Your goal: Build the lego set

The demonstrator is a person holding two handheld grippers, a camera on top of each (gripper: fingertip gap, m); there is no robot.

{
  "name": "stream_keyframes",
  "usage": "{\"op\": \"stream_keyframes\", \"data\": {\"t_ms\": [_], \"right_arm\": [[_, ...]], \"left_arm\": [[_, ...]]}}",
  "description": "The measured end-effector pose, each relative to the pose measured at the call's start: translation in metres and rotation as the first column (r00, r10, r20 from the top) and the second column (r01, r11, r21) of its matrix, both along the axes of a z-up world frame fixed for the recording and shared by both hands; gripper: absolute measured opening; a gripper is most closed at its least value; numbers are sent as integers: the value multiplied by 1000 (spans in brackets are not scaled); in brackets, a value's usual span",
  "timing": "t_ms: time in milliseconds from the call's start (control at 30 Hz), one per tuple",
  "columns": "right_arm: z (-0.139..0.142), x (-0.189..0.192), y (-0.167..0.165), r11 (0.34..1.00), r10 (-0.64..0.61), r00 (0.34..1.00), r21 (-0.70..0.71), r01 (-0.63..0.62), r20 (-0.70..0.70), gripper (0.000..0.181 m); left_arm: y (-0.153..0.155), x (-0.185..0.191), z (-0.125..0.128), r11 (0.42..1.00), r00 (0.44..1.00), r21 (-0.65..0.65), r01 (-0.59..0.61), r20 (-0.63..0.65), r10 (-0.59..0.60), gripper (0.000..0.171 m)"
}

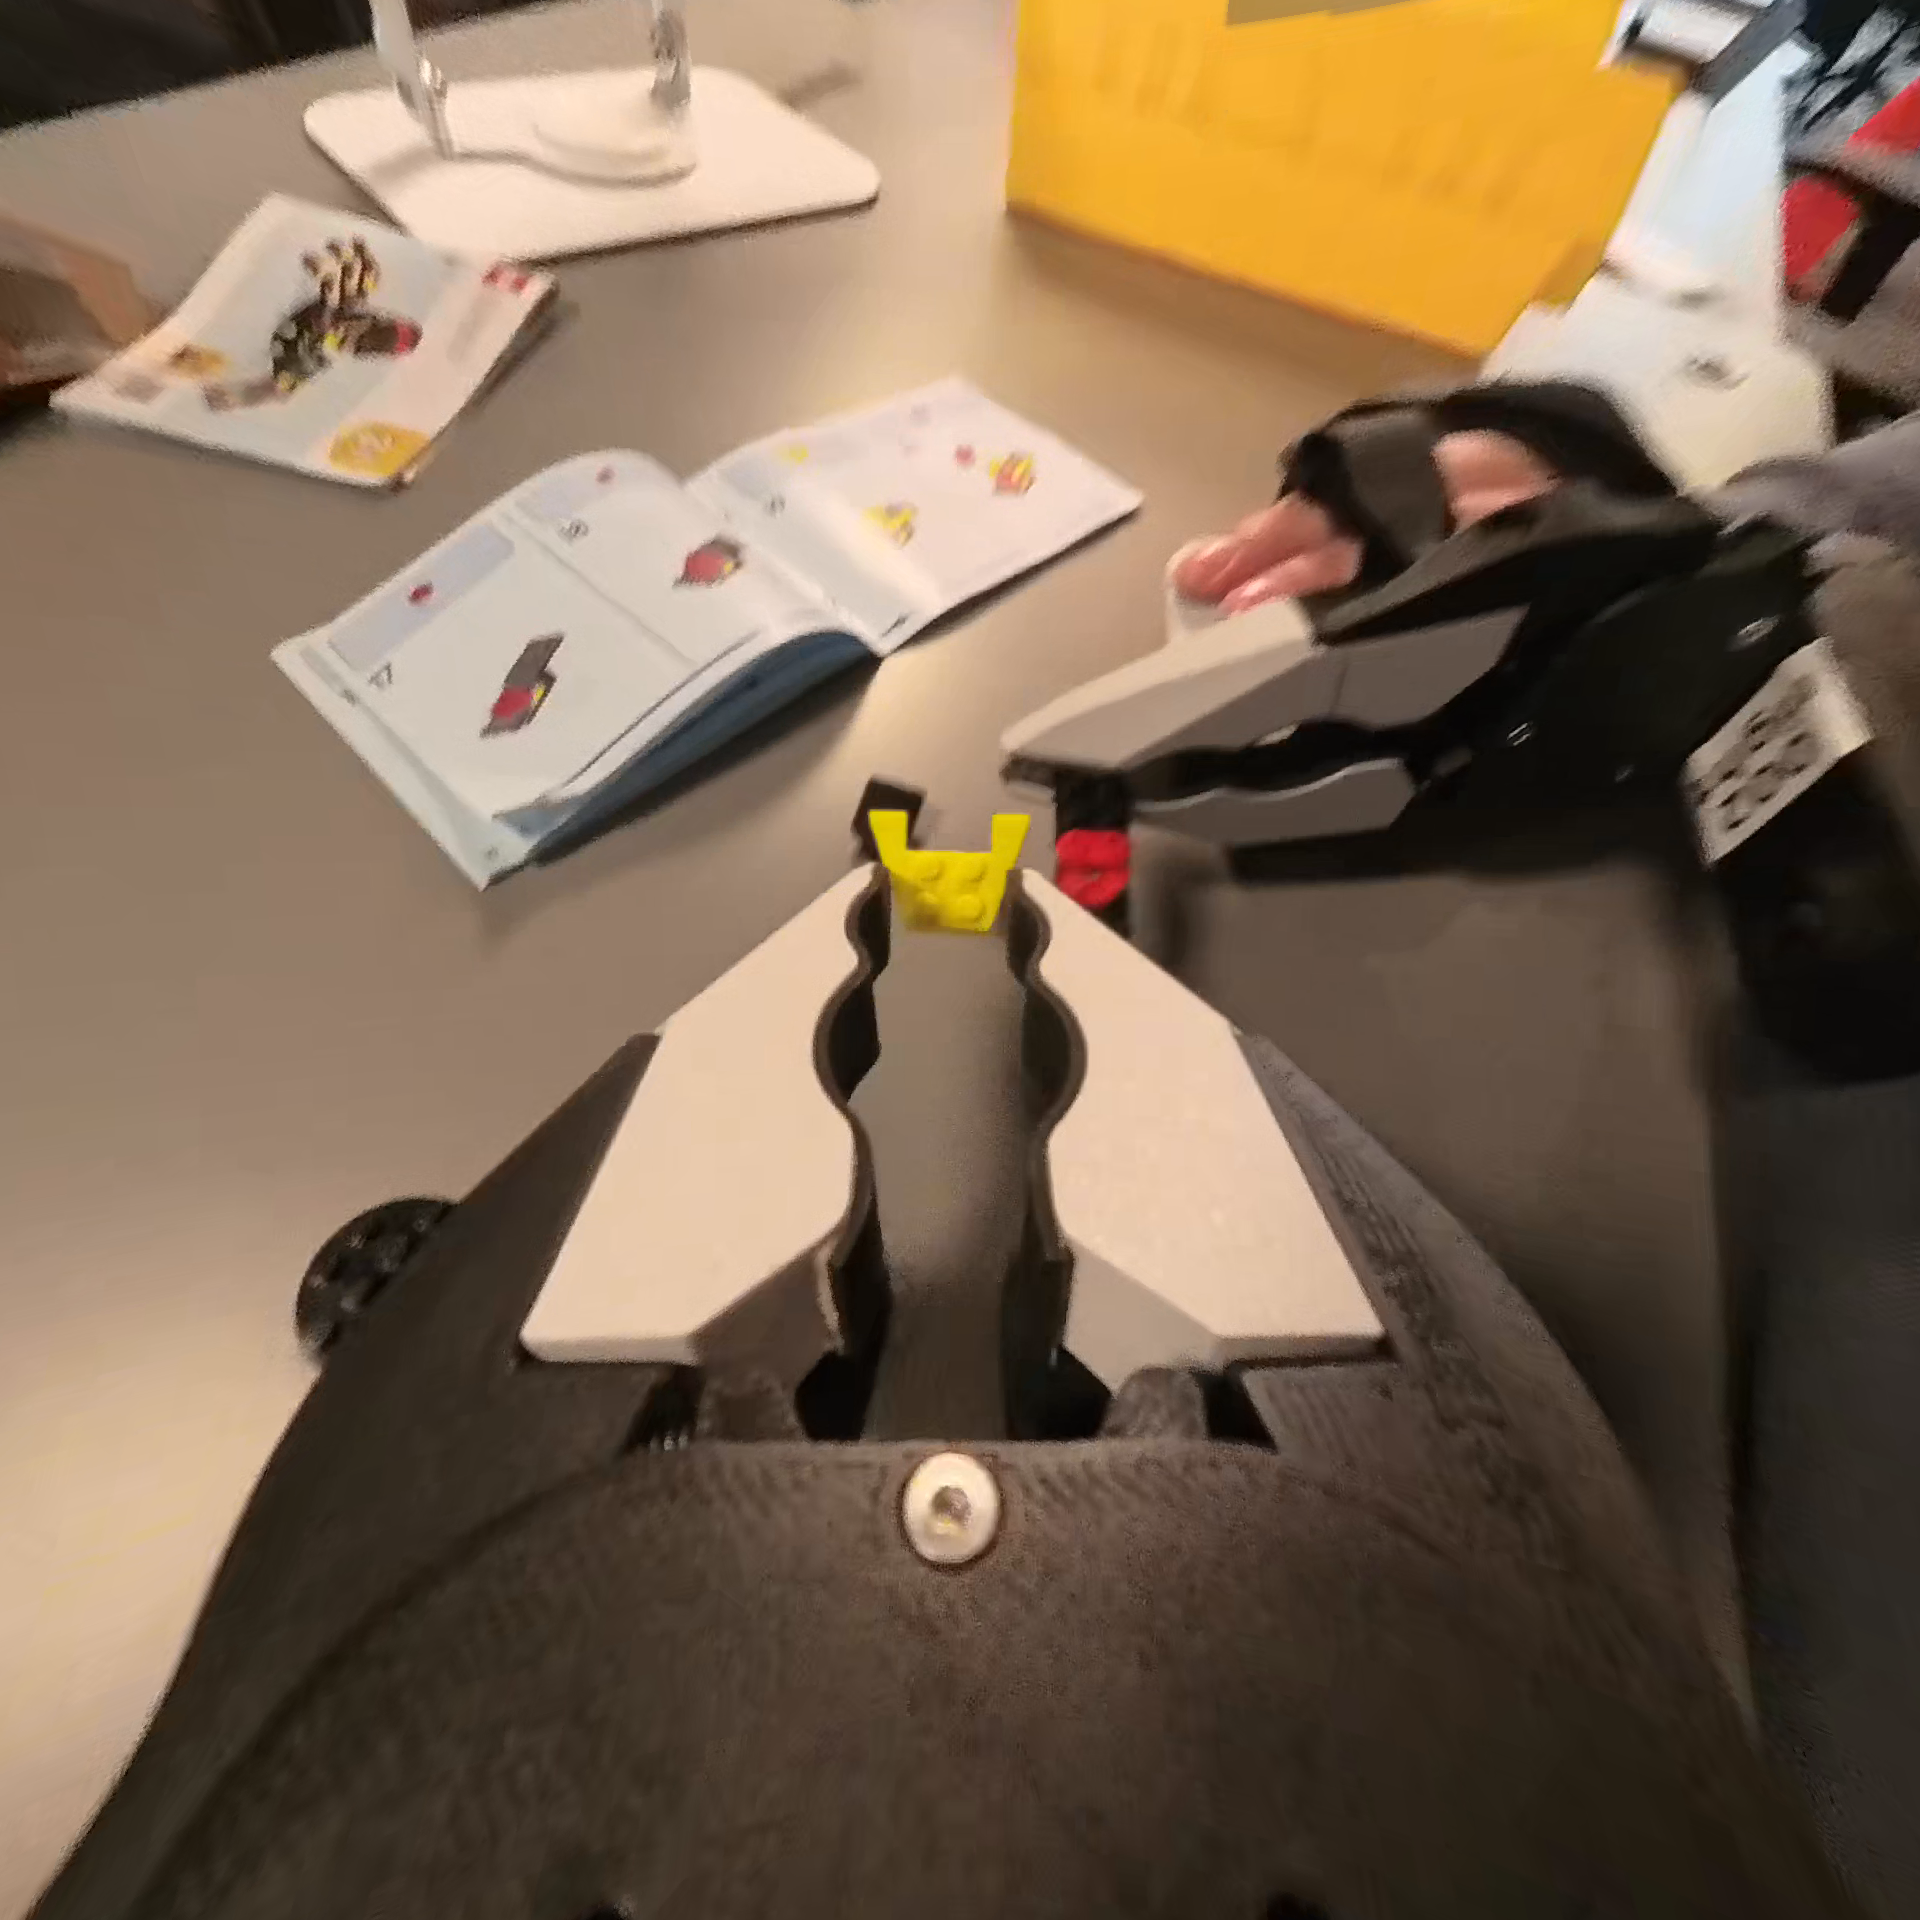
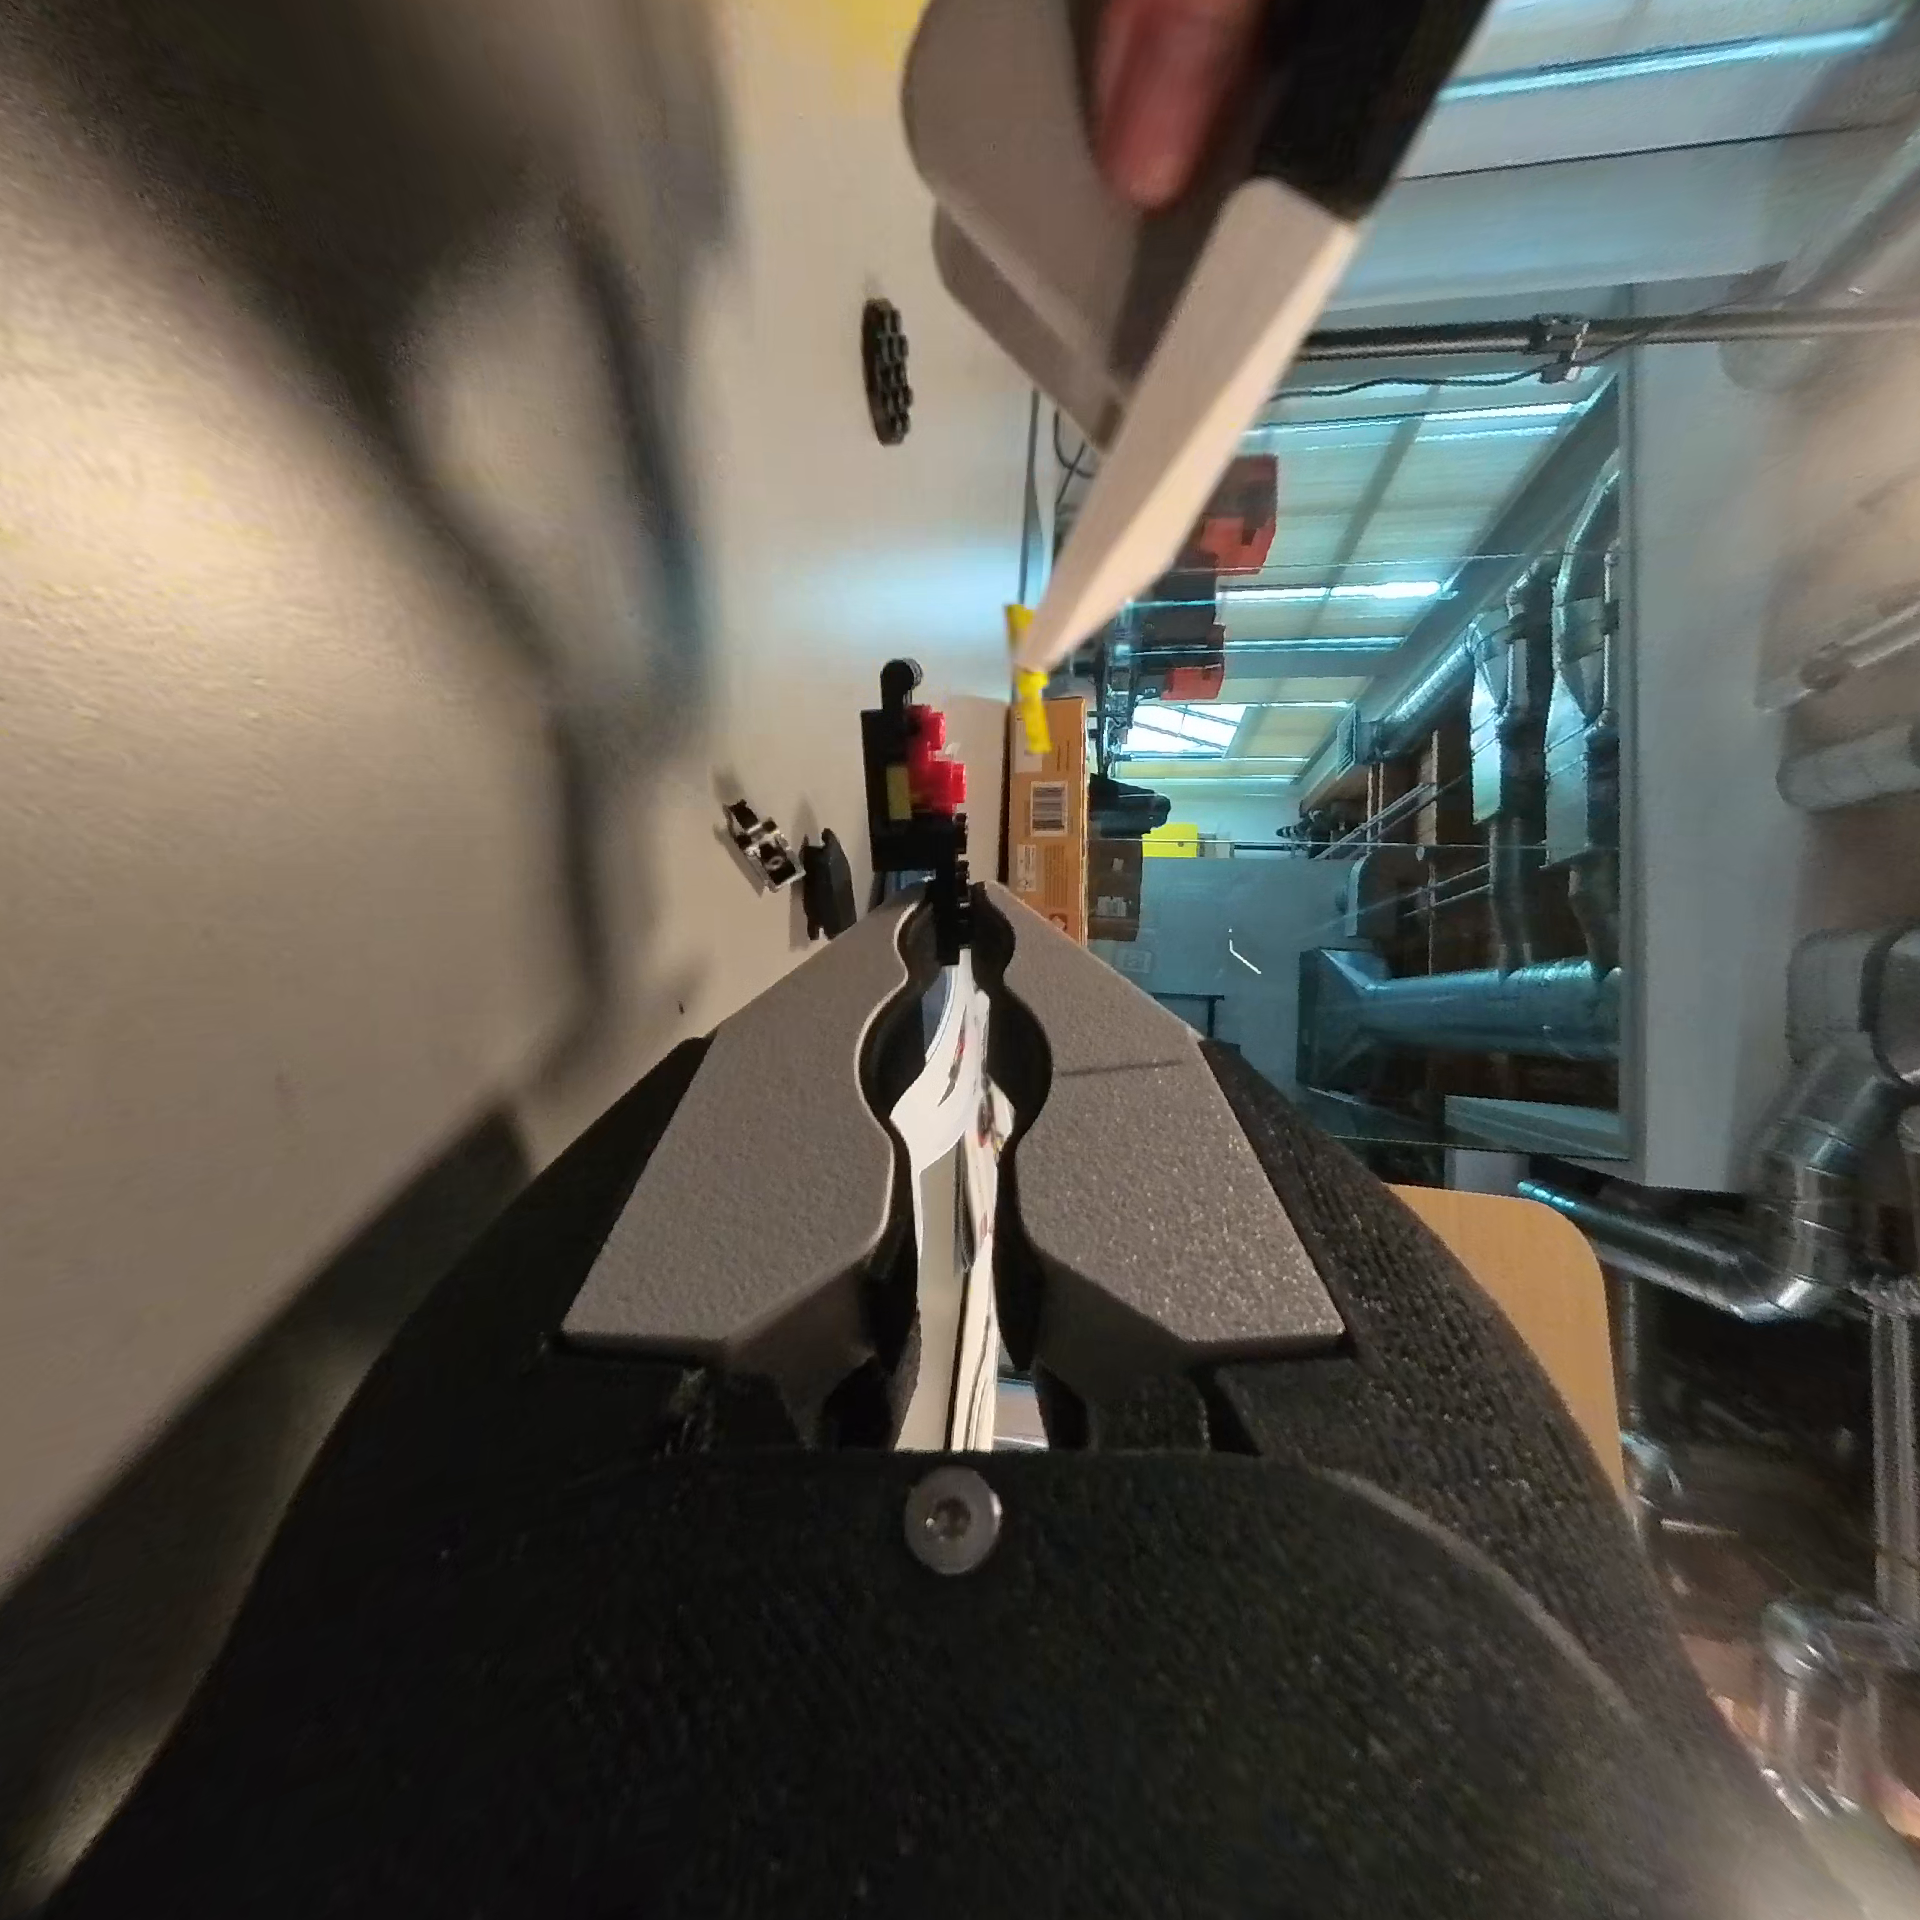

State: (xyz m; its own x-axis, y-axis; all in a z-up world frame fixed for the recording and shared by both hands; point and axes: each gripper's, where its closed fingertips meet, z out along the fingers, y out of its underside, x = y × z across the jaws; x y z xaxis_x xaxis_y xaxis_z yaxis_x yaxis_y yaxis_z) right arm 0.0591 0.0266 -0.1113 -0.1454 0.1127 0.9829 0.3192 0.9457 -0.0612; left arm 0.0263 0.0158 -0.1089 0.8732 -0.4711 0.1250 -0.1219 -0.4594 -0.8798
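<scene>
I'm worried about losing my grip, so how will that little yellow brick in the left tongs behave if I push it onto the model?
The yellow brick is thin, flat plastic, so probably stiff and very light. The left tongs pinch only its near edge, so it may pivot or pop out under pressure. Its smooth sides look slippery.

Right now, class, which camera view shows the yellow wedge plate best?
The left wrist view: the yellow wedge plate faces the camera, studs and notch visible, pinched between the left gripper tips. The right wrist view shows it edge-on, a thin yellow sliver.
</scene>
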Motion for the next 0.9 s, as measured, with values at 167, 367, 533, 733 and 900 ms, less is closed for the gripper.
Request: {"op": "stream_keyframes", "data": {"t_ms": [167, 367, 533, 733, 900], "right_arm": [[1, -1, -2, 1000, 5, 1000, 5, -5, -6, 2], [1, -1, -2, 1000, 4, 1000, 3, -4, -7, 2], [0, -1, 0, 1000, -2, 1000, 1, 2, -1, 2], [-1, -3, 1, 1000, -10, 1000, 0, 10, -2, 2], [3, -3, 2, 1000, -13, 1000, -15, 13, -25, 3]], "left_arm": [[1, 25, 10, 999, 998, 3, 46, 46, -46, 21], [0, 36, 3, 997, 998, -42, 59, 26, -58, 21], [0, 35, 0, 997, 999, -55, 45, -27, -46, 21], [1, 35, 1, 998, 996, -41, 37, -79, -40, 21], [0, 35, 3, 998, 996, -41, 38, -73, -40, 21]]}}
